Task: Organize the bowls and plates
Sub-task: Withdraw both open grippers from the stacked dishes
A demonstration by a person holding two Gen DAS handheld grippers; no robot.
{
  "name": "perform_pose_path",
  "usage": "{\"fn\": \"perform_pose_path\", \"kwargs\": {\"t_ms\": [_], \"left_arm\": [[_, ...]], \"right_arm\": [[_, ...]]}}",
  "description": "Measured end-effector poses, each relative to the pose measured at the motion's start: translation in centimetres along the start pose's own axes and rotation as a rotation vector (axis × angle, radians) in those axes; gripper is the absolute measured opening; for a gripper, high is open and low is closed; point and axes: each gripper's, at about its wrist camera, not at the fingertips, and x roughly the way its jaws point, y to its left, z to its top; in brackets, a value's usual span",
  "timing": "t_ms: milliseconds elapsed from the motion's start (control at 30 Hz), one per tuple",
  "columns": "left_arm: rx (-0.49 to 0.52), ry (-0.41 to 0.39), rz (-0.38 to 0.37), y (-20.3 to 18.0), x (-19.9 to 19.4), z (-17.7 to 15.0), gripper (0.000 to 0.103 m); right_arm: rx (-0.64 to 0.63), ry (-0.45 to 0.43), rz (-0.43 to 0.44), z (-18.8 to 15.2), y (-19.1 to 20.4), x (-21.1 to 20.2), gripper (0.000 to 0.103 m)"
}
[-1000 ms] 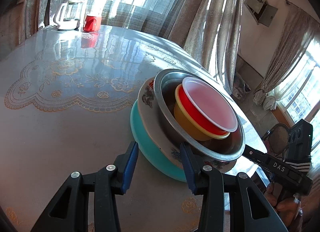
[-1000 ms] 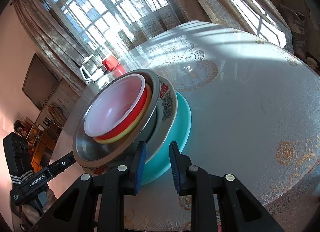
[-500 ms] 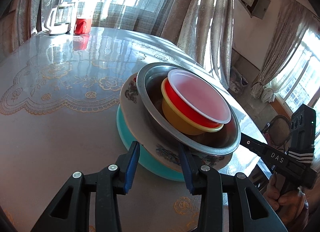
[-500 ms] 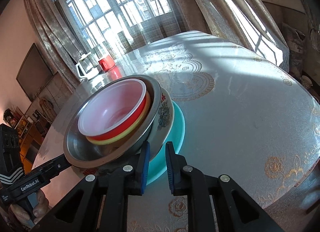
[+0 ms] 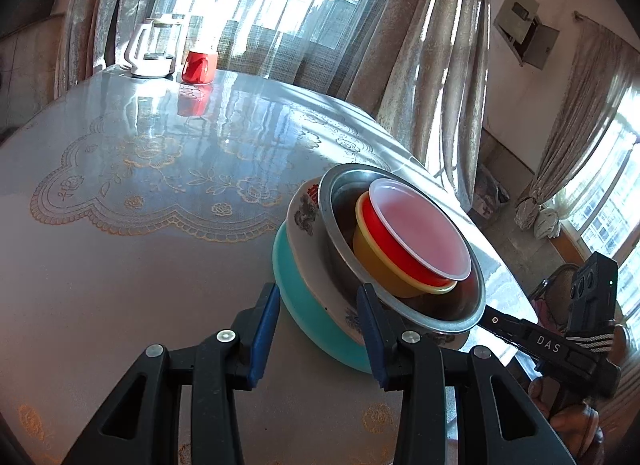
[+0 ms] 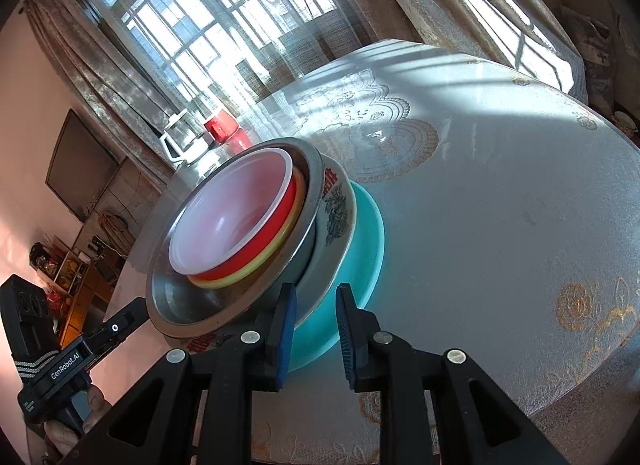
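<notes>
A stack stands near the table's edge: a teal plate [image 5: 304, 305] [image 6: 360, 257] at the bottom, then a flowered white plate [image 5: 306, 221], a steel bowl [image 5: 340, 201] [image 6: 180, 297], a yellow bowl [image 5: 376, 257], a red bowl [image 5: 380, 221] and a white bowl [image 5: 420, 233] [image 6: 236, 221]. My left gripper [image 5: 318, 325] stands open, with the teal plate's rim between its blue pads. My right gripper [image 6: 316, 325] is at the stack's opposite side. Its jaws are opening, the teal rim lies between them, and neither pad presses on it.
A white kettle [image 5: 150, 53] and a red mug [image 5: 199, 67] stand at the far end of the lace-patterned table [image 5: 120, 265]. Curtained windows lie behind. A chair [image 5: 560, 289] stands past the table's right edge. A hand [image 6: 60, 429] holds the other gripper.
The right jaws narrowed on the plate rim half a second ago and have widened again. The left view swung a little and came back. The stack has stayed where it was.
</notes>
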Motion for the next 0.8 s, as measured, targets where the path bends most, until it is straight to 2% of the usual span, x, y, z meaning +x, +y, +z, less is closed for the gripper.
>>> {"fn": "perform_pose_path", "kwargs": {"t_ms": [133, 300, 467, 733, 800], "left_arm": [[0.016, -0.009, 0.007, -0.2, 0.1, 0.2, 0.033], [-0.017, 0.024, -0.028, 0.4, 0.7, 0.3, 0.033], [0.005, 0.039, -0.024, -0.3, 0.9, -0.3, 0.034], [0.027, 0.023, 0.051, -0.3, 0.0, -0.4, 0.039], [0.032, 0.016, 0.08, -0.3, -0.3, -0.4, 0.043]], "right_arm": [[-0.034, -0.021, -0.033, -0.2, 0.4, -0.1, 0.019], [-0.043, -0.021, -0.047, -0.1, 0.5, -0.1, 0.019], [-0.062, -0.029, -0.074, 0.0, 0.8, -0.2, 0.018], [-0.05, -0.025, -0.072, 0.1, 0.7, -0.2, 0.018], [-0.048, -0.027, -0.078, 0.1, 0.8, -0.3, 0.02]]}}
